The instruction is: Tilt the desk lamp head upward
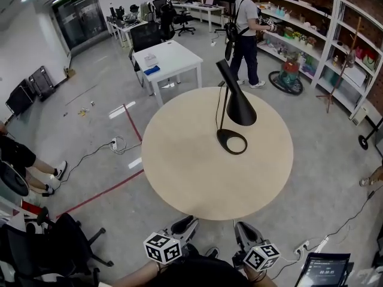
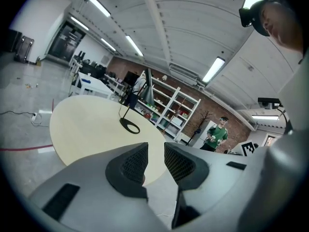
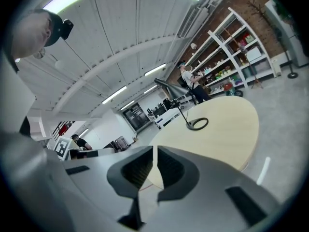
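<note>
Lamp look: We see a black desk lamp with a thin stem rising from a flat base ring that has an oval hole in it.
Lamp head: The head is a long cone, narrow at the top and wide at the mouth. In the head view its mouth points down towards the base.
Lamp place: It stands on the round pale table, past the table's middle and towards the far right side, with bare tabletop all round it.
Left claw: In the head view the left gripper sits at the near edge of the table. Its own view shows the jaws a narrow gap apart, with nothing between the ribbed pads.
Right claw: The right gripper is just beside the left one at the same near edge. Its own view shows the jaws drawn almost together, only a thin slit between them, and nothing gripped.
Lamp against the claws: The lamp is well apart from both grippers, across the table from them, and neither touches it. In the left gripper view the lamp shows above and left of the jaws. In the right gripper view the lamp shows above and right of the jaws.
Behind the lamp: We see a white table and a person standing at the shelves.
</note>
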{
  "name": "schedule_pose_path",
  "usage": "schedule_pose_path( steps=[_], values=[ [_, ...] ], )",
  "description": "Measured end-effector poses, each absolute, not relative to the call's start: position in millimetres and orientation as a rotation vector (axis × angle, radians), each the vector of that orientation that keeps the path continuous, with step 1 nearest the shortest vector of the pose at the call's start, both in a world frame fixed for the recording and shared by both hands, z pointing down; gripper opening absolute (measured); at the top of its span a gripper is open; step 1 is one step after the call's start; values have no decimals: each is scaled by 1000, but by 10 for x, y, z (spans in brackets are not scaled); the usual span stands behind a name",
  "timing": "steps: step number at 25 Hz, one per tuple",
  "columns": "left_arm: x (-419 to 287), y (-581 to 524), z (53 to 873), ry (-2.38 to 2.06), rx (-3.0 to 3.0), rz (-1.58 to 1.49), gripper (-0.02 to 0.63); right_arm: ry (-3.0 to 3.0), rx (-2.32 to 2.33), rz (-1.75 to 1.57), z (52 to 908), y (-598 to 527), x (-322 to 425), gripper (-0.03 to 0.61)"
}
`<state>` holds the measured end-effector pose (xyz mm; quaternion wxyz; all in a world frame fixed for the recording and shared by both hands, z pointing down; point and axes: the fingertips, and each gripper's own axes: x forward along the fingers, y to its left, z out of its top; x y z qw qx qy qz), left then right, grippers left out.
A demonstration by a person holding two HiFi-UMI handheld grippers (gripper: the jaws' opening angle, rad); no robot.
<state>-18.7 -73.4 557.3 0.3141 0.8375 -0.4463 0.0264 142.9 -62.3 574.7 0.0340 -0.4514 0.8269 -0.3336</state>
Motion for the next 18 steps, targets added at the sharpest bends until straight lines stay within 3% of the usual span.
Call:
schedule_pose_path(
  steps=[18],
  values=[
    [-40, -2366, 5556, -996, 2267, 79, 109, 2436, -1552, -989, 5648, -2026, 1519, 20]
  ],
)
